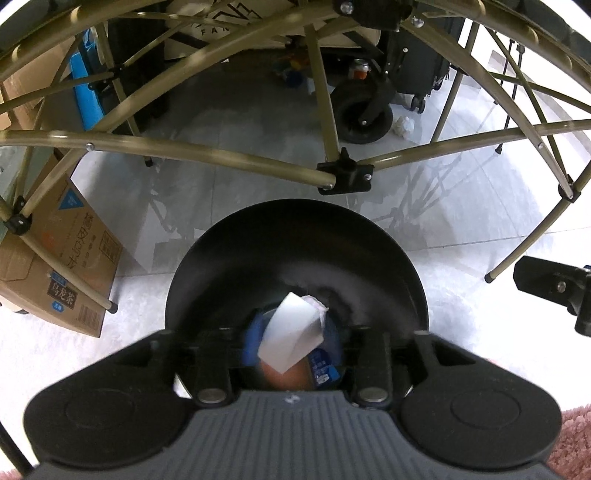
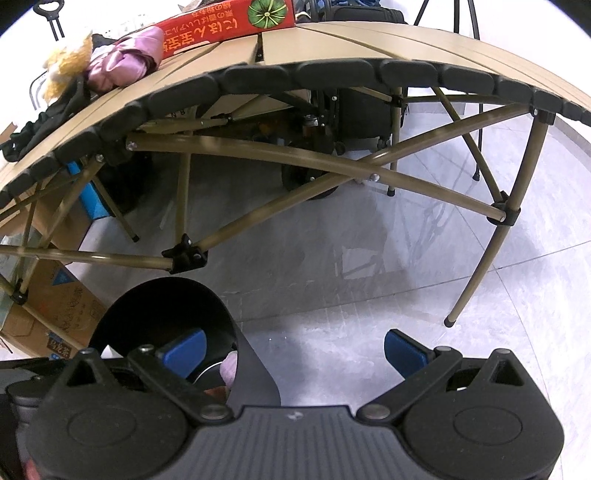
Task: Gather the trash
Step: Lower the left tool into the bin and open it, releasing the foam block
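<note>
Two views differ: my left gripper point(image 1: 291, 350) hangs part-open over white paper point(image 1: 291, 338) in the bin point(image 1: 295, 236); my right gripper point(image 2: 295, 349) gapes empty beneath the folding table point(image 2: 332, 44).

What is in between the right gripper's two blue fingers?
In the right wrist view, the black trash bin has its wall between the blue fingers, then bare grey floor.

Black bin point(image 1: 295, 251), white paper scrap point(image 1: 291, 332), red box point(image 2: 221, 26), pale grey marbled floor point(image 1: 461, 206).
</note>
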`<state>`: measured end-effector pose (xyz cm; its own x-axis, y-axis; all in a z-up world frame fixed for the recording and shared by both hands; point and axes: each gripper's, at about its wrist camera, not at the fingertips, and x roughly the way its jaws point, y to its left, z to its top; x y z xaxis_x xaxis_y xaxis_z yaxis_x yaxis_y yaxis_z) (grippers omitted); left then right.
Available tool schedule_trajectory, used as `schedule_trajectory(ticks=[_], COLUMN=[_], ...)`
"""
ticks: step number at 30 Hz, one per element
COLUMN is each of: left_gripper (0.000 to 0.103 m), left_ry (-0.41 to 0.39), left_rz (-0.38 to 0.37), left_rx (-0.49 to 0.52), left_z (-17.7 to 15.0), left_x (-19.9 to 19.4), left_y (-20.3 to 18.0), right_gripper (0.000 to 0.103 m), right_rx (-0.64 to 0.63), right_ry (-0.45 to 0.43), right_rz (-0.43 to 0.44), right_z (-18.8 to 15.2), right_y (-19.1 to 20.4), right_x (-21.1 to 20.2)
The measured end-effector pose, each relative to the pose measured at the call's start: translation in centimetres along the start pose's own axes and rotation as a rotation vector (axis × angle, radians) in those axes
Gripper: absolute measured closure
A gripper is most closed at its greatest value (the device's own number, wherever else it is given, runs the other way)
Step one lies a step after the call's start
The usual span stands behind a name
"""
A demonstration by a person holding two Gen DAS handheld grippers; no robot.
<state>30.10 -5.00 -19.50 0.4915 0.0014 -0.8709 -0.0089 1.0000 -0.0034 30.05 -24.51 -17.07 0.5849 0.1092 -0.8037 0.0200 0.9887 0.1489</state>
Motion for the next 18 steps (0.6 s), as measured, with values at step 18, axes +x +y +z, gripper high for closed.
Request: schedule_trajectory(ticks=[18], left_gripper=[0.0], left_ry=[0.05], left_rz=[0.057], left_rx=[-0.04], left_z=[-0.14], left_x=[0.4], left_y=[0.61], right_gripper=[0.0], right_rx=[-0.006], right_ry=[0.007], right_rz=[-0.007], right_z=[-0.23], right_y=[0.15], right_x=[0.11])
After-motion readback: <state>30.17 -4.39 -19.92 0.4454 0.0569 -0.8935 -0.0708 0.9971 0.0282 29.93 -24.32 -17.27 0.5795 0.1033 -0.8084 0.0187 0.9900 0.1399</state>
